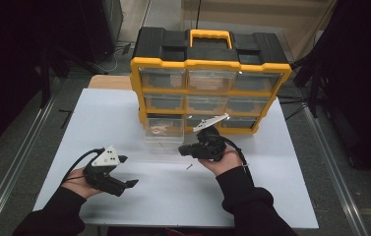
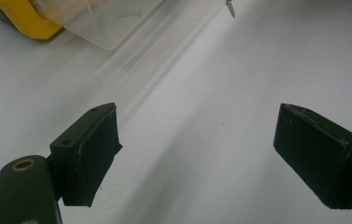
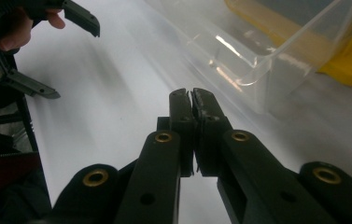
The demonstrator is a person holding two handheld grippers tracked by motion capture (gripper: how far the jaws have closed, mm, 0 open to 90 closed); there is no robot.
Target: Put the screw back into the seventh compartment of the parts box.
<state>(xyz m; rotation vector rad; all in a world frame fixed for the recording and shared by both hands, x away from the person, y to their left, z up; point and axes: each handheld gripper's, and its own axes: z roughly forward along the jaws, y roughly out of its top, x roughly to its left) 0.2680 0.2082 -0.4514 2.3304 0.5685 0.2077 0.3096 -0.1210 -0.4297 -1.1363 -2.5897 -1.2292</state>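
A yellow and black drawer organizer stands at the back of the white table. Its bottom-left clear drawer is pulled out toward me, with something small and pale inside. My right gripper hovers just in front of that drawer, jaws shut; in the right gripper view the pads press together and nothing shows between them. A small screw lies on the table right under that hand. My left gripper rests near the front left, jaws wide open and empty.
The organizer's other clear drawers are pushed in. The left gripper view catches the drawer's corner and the screw at its top edge. Bare table surface lies between the two hands. Dark floor and rails flank the table.
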